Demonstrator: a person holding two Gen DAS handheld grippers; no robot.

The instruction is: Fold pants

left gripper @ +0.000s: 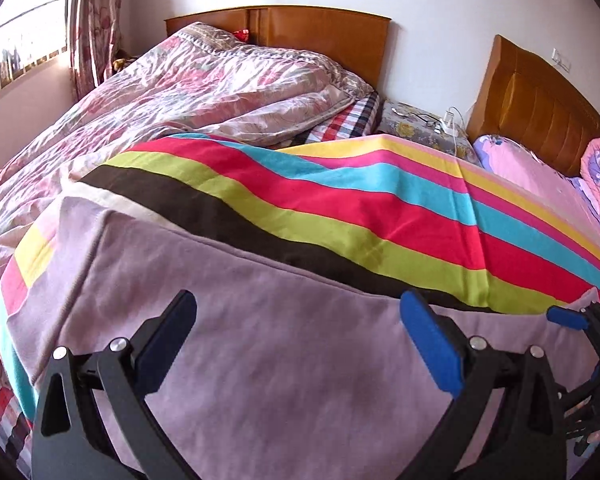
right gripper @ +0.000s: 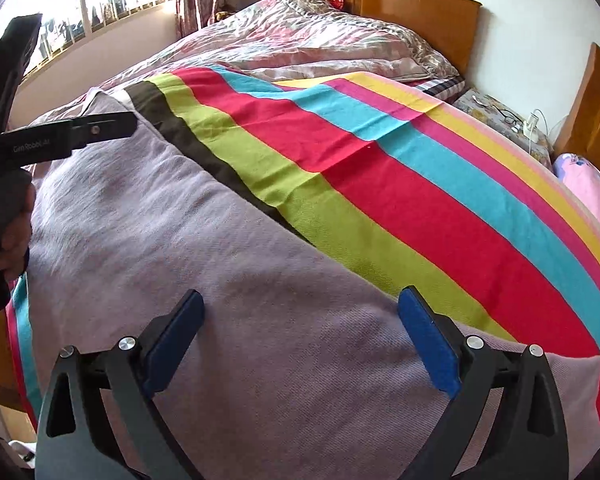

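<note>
The lilac pants [left gripper: 236, 312] lie flat on a striped sheet [left gripper: 340, 208] on the bed; they also show in the right wrist view [right gripper: 180, 248]. My left gripper [left gripper: 298, 312] is open and empty, just above the cloth. My right gripper [right gripper: 300, 312] is open and empty over the pants. Its blue fingertips [left gripper: 566, 317] show at the right edge of the left wrist view. The left gripper's body [right gripper: 40, 140], held in a hand, shows at the left of the right wrist view.
A pink floral quilt [left gripper: 180, 92] is heaped behind the sheet, under a wooden headboard [left gripper: 320, 36]. A window [left gripper: 20, 32] is at the left. A bedside stand with cables [left gripper: 428, 124] and a second bed [left gripper: 540, 184] are at the right.
</note>
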